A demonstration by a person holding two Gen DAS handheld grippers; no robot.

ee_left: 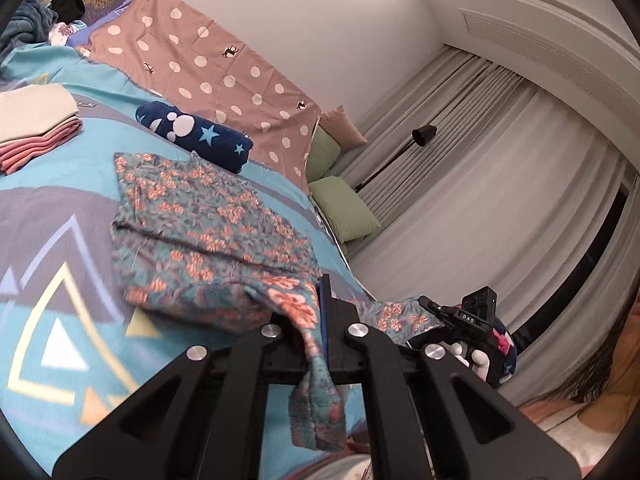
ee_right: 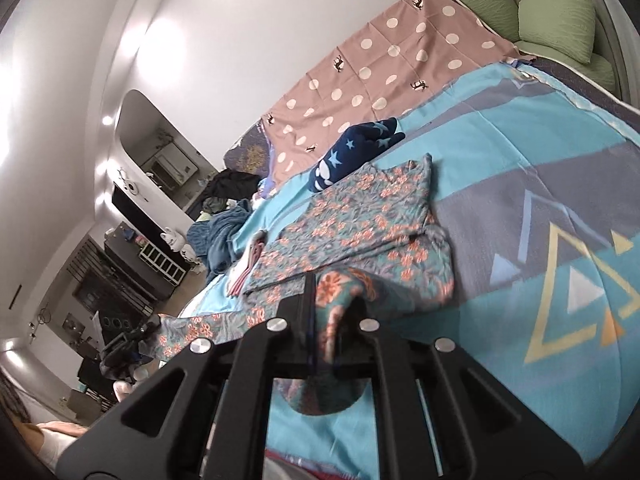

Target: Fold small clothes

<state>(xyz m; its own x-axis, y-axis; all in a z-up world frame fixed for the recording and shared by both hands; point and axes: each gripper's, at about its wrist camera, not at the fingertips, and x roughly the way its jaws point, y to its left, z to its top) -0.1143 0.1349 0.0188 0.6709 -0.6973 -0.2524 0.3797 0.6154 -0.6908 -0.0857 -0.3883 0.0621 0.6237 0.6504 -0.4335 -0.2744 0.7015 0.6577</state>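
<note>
A floral garment (ee_left: 208, 216) (ee_right: 360, 216), teal with orange flowers, lies partly folded on the blue patterned bed cover (ee_left: 60, 240) (ee_right: 540, 184). Its near edge is raised off the bed. My left gripper (ee_left: 325, 300) is shut on one corner of that edge, and a flap of cloth hangs down between its arms. My right gripper (ee_right: 311, 292) is shut on the other corner, with fabric bunched at its tips. Each wrist view also shows the other gripper at the far end of the stretched edge: the right gripper (ee_left: 426, 302) and the left gripper (ee_right: 150, 326).
A rolled navy star blanket (ee_left: 196, 132) (ee_right: 352, 152) lies just beyond the garment. A folded cream and pink stack (ee_left: 36, 120) sits to one side. Green pillows (ee_left: 344, 204) (ee_right: 556, 20) and a floor lamp (ee_left: 424, 134) stand by the curtains. Loose clothes (ee_right: 224, 216) are heaped at the bed's far end.
</note>
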